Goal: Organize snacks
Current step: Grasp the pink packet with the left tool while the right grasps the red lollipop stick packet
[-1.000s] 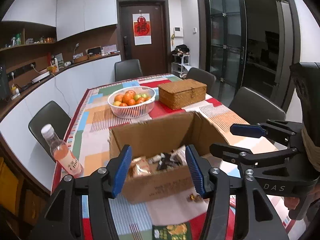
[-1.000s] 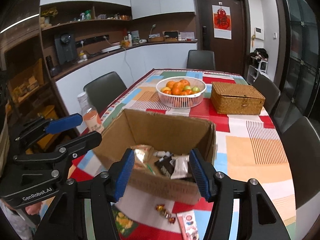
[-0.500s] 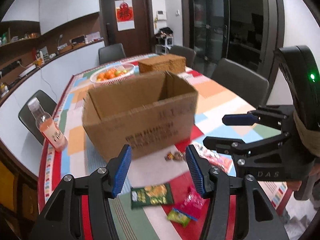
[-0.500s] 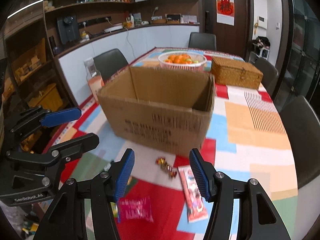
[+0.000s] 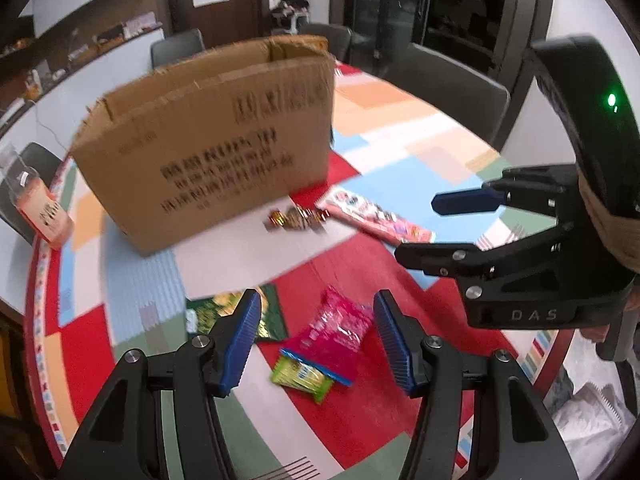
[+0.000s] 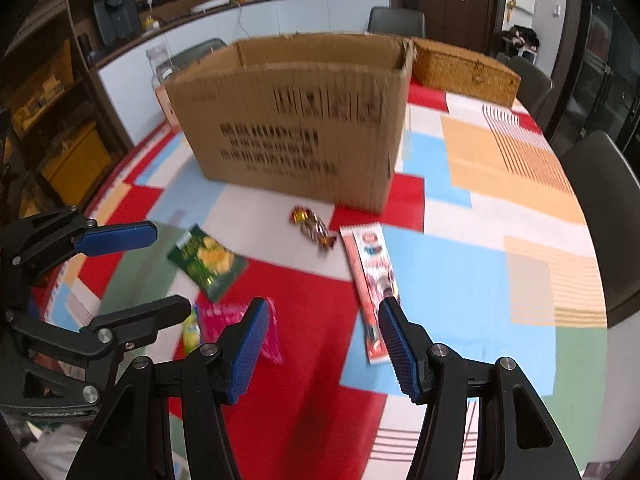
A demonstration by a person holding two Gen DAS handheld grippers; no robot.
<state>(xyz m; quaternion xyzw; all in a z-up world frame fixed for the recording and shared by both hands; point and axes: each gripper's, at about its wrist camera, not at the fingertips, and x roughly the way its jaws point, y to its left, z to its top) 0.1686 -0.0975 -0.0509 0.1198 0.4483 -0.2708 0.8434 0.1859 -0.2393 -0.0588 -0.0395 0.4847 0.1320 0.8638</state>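
An open cardboard box [image 5: 216, 136] [image 6: 304, 120] stands on the patchwork tablecloth. In front of it lie loose snacks: a pink packet [image 5: 334, 334] [image 6: 224, 316] on a lime-green packet [image 5: 300, 376], a dark green chip bag [image 5: 224, 316] [image 6: 206, 262], wrapped candies [image 5: 296, 216] [image 6: 314, 228] and a long red-and-white bar [image 5: 372, 216] [image 6: 372, 280]. My left gripper [image 5: 316, 336] is open, low over the pink packet. My right gripper [image 6: 324, 344] is open and empty, between the pink packet and the long bar.
A drink bottle [image 5: 38, 204] stands left of the box. A wicker box [image 6: 464, 70] sits behind it. Dark chairs [image 6: 608, 220] ring the table. A counter [image 6: 240, 24] and shelves run along the left wall.
Both grippers have dropped from above the box to low over the table in front of it. The snacks on the cloth have come into view. Both stay open and empty.
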